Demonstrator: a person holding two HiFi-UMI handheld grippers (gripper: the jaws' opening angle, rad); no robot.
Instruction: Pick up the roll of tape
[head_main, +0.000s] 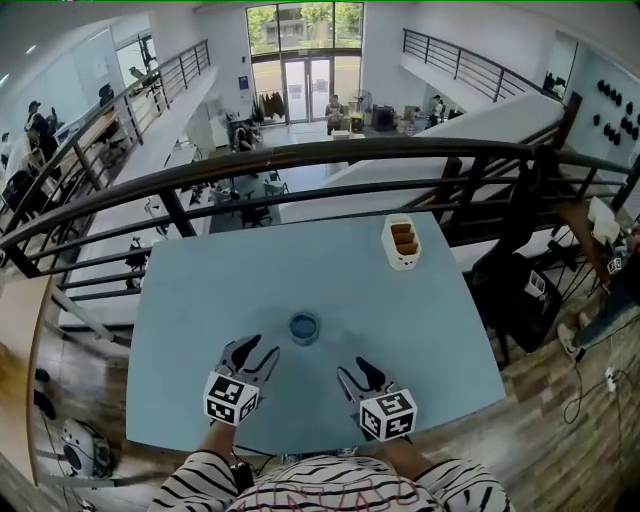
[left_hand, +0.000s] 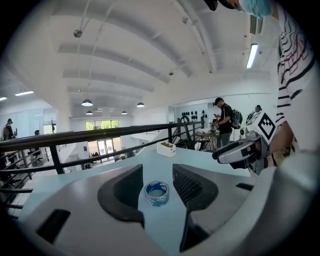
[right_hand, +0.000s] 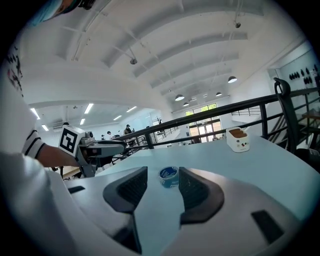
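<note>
A blue roll of tape (head_main: 304, 327) lies flat on the light blue table (head_main: 200, 300), a little ahead of both grippers and between them. My left gripper (head_main: 258, 349) stands open just short of the roll, on its left. My right gripper (head_main: 354, 369) is open too, a bit further back on its right. In the left gripper view the tape (left_hand: 156, 192) shows in the gap ahead of the open jaws (left_hand: 157, 171), untouched. The right gripper view has the tape (right_hand: 169, 176) beyond its open jaws (right_hand: 163, 171). Neither gripper holds anything.
A white toaster-like box (head_main: 401, 243) with brown slices stands at the table's far right. A dark metal railing (head_main: 330, 155) runs just behind the far edge, with a drop to a lower floor. People stand at a distance.
</note>
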